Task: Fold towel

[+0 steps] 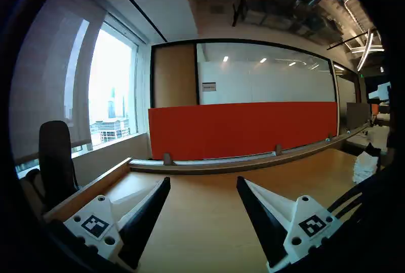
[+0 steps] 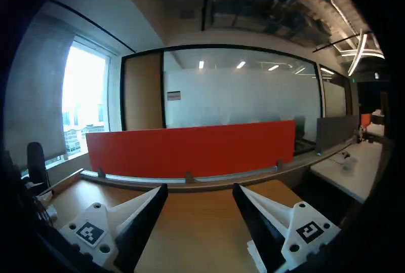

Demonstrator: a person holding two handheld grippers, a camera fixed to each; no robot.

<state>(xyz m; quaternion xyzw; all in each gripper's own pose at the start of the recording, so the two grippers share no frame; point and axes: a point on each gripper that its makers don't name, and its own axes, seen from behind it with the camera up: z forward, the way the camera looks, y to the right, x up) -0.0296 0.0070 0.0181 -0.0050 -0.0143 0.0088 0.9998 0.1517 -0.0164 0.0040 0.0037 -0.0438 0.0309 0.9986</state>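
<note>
Left tongs [image 1: 202, 179] spread wide, nothing between the fingers, above the bare wood of the bench [image 1: 202, 232]. Towel [image 1: 365, 165] at the far right edge of the left gripper view: a white crumpled heap on the bench, well apart from the tongs, partly cut off by a dark shape at the rim. Along the back of the bench, an orange divider [image 1: 243, 128] on a low rail, upright, closing off the far side. Behind it, a glass wall [image 1: 263, 78]. To the left, a bright window [image 1: 111, 95] and a black chair [image 1: 55, 161] just beside the bench's raised wooden edge.

Right tongs [image 2: 199, 186] likewise wide, gripping nothing, over the same wood. Low by the right-hand finger in the right gripper view, a white layered edge [image 2: 251, 252]; cloth or not, impossible to tell. Further right, a white desk [image 2: 359, 182] with a small cup [image 2: 349, 163] on it, apart from the bench.
</note>
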